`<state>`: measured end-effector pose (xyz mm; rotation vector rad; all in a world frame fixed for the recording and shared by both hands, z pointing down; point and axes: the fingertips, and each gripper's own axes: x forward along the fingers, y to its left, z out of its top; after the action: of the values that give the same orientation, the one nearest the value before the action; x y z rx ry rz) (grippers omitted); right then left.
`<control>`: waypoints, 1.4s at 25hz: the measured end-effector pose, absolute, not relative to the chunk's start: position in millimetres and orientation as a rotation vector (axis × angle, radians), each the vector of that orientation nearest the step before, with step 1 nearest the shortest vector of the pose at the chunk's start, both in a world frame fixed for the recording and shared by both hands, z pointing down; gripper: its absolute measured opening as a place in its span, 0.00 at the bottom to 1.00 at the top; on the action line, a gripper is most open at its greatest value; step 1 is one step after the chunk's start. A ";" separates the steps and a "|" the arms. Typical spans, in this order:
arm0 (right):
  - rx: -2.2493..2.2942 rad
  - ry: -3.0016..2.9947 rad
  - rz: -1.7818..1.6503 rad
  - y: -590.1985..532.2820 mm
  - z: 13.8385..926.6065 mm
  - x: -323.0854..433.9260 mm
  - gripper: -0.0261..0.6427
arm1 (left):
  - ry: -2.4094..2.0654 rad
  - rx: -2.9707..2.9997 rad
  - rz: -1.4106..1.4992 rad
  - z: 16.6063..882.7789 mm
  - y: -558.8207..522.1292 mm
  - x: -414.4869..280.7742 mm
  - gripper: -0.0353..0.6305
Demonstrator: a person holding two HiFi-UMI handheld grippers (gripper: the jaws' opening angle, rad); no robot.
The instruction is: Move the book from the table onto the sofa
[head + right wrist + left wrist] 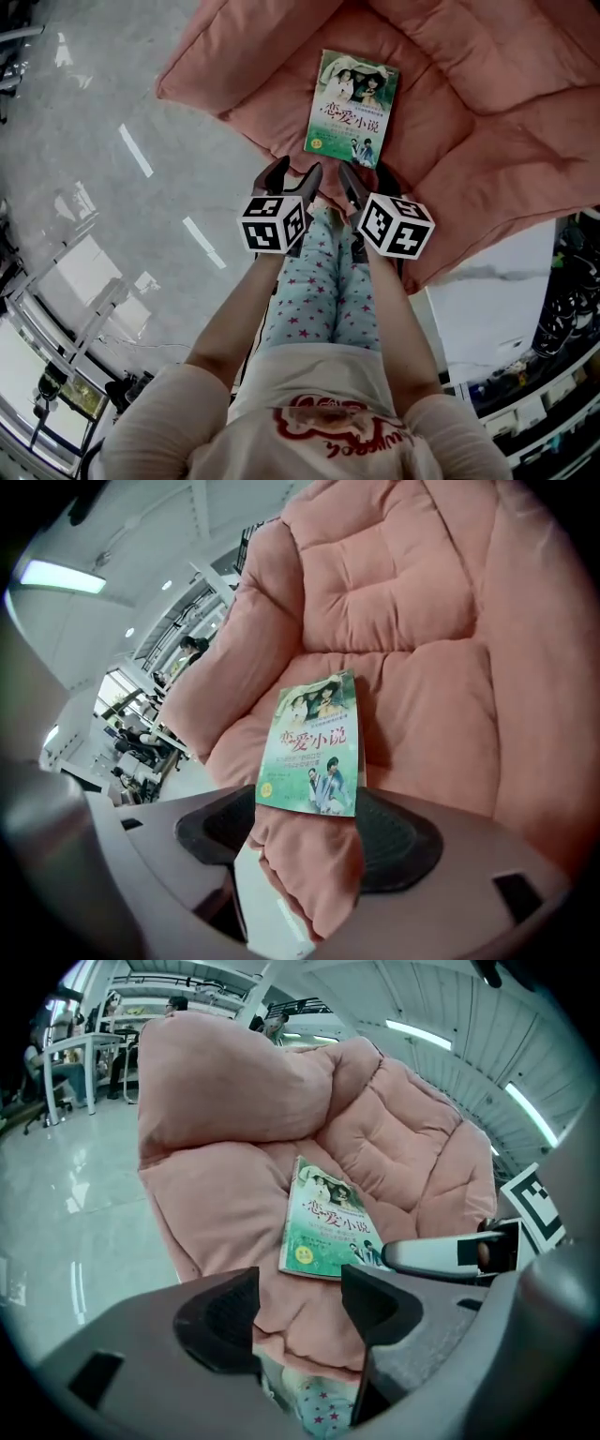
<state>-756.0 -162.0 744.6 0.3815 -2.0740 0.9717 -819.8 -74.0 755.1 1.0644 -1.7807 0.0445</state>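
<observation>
Glossy grey floor (112, 187) spreads below me, reflecting ceiling lights. Nearest to the camera are my legs (323, 300) in star-print trousers, with both forearms reaching forward above them.

Each hand holds a gripper with a black-and-white marker cube (274, 225). My left gripper (294, 178) has its jaws spread wide with nothing between the pads; through the gap I see only the sofa's front edge and a bit of trouser. My right gripper (367, 186) is also spread wide and holds nothing. In its own view a fold of the sofa's front edge shows in the gap, but the pads do not press on it. Both grippers sit side by side, tilted downward, at the front lip of the seat.

Just beyond them lies the book (352, 108), a green paperback, flat and face up on the seat cushion of the pink quilted sofa (487, 112). Its near edge is close to my jaws but clear of them. Behind it the padded back and arms rise.

A white slab (497, 281) at the right may be the table; I cannot be sure. Far off, desks and seated people are dimly visible.

I judge the task essentially done: the book rests on the sofa, released. All that seems left is drawing both grippers back.
</observation>
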 end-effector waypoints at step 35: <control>-0.111 -3.042 0.348 -178.6 270.0 -721.7 0.04 | -2.250 1.643 -0.236 306.7 -136.5 -730.1 0.06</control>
<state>-721.7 -178.6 270.0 -0.1105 -3.0422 0.3479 -730.1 -136.5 306.7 1.6429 -2.2496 -0.2356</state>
